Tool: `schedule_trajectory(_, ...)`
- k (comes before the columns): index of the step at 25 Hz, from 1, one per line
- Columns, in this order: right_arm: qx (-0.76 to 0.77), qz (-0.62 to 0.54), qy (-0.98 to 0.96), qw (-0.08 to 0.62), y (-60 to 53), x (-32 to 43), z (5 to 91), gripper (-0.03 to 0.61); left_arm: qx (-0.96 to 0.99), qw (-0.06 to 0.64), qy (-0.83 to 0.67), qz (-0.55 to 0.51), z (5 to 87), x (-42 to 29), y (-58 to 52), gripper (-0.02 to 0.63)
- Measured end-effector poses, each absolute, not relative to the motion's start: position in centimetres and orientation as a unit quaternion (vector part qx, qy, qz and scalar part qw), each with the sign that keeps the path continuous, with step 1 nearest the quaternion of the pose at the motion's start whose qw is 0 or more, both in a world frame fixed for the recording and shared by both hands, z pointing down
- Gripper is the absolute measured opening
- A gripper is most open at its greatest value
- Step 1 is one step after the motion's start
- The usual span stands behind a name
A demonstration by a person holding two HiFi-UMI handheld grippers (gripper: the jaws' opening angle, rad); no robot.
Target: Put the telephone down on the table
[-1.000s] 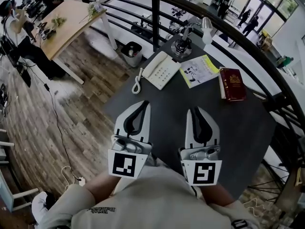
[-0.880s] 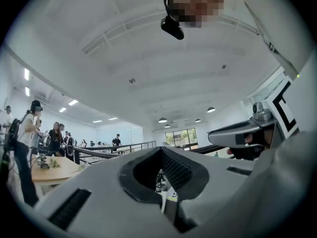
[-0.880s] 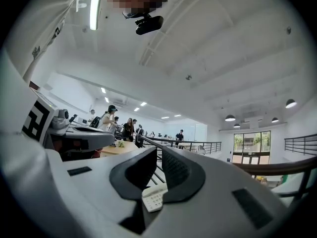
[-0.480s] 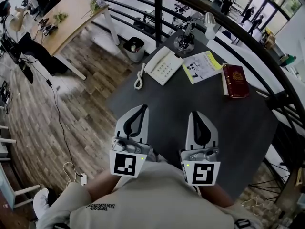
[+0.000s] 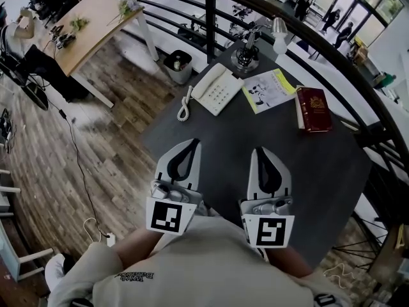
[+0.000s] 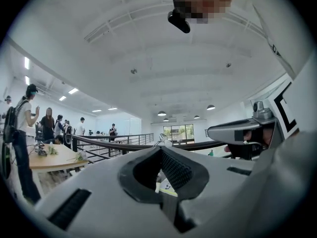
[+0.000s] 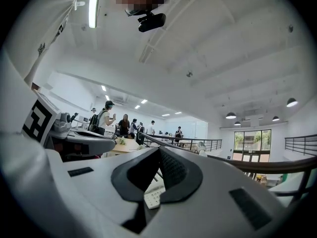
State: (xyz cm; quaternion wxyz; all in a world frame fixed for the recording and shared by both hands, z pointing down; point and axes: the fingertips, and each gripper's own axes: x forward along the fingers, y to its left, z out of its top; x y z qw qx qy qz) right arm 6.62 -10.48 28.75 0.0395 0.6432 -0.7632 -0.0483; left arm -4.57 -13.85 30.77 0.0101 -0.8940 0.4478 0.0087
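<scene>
The white telephone (image 5: 215, 89) lies on the dark table (image 5: 307, 165) at its far left, handset on the base, coiled cord (image 5: 185, 107) trailing off the edge. My left gripper (image 5: 193, 142) and right gripper (image 5: 261, 150) hover side by side over the near part of the table, well short of the phone. Both point away from me, tips touching, nothing between them. In the right gripper view the phone's keypad (image 7: 154, 197) shows through the hole behind the closed tips of the gripper (image 7: 158, 148). The left gripper (image 6: 160, 149) looks the same, tips together.
A yellow-edged booklet (image 5: 268, 89), a dark red book (image 5: 312, 109) and a desk lamp (image 5: 247, 54) stand at the table's far side. A black railing (image 5: 211, 8) curves behind. Below are a bin (image 5: 177, 65), a wooden table (image 5: 89, 24) and people.
The left gripper has sunk a little. Both grippers otherwise stay where they were, and the telephone has not moved.
</scene>
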Motion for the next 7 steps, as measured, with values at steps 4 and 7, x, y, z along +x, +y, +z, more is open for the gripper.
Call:
schedule_trajectory(4, 0.641, -0.046, -0.765, 0.038, -10.5, 6.7, 28.8, 0.003, -0.896, 0.020, 0.443, 0.005, 30.7, -3.8, -13.6, 0.003)
schedule_trajectory(7, 0.640, -0.044, -0.766, 0.040, -10.3, 6.7, 29.0, 0.003, -0.899, 0.010, 0.438, 0.007, 30.8, -3.3, -13.4, 0.003)
